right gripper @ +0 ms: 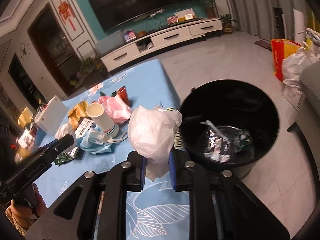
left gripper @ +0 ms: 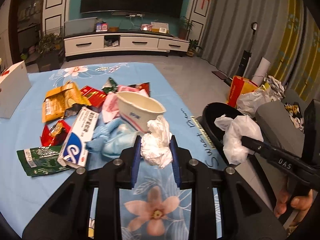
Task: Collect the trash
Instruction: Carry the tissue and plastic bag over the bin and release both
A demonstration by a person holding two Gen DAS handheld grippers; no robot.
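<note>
My left gripper (left gripper: 155,142) is shut on a crumpled white tissue (left gripper: 157,150), just above the blue flowered tablecloth (left gripper: 152,76). Behind it lies a litter pile: a paper cup (left gripper: 138,108) on its side, a toothpaste box (left gripper: 80,136), gold (left gripper: 60,102), red and green (left gripper: 40,158) wrappers, a pink bag and a blue cloth (left gripper: 114,140). My right gripper (right gripper: 157,158) is shut on a white plastic bag (right gripper: 152,132) at the table's right edge, beside the black bin (right gripper: 266,104). The bin holds several wrappers. In the left wrist view the bag (left gripper: 238,138) hangs by the bin's rim (left gripper: 208,116).
A white box (left gripper: 12,88) stands at the table's far left. On the floor right of the bin are a red-and-yellow bag (right gripper: 280,56) and white bags (right gripper: 294,70), with a grey seat (left gripper: 280,124) close by. A TV cabinet (left gripper: 128,42) lines the far wall.
</note>
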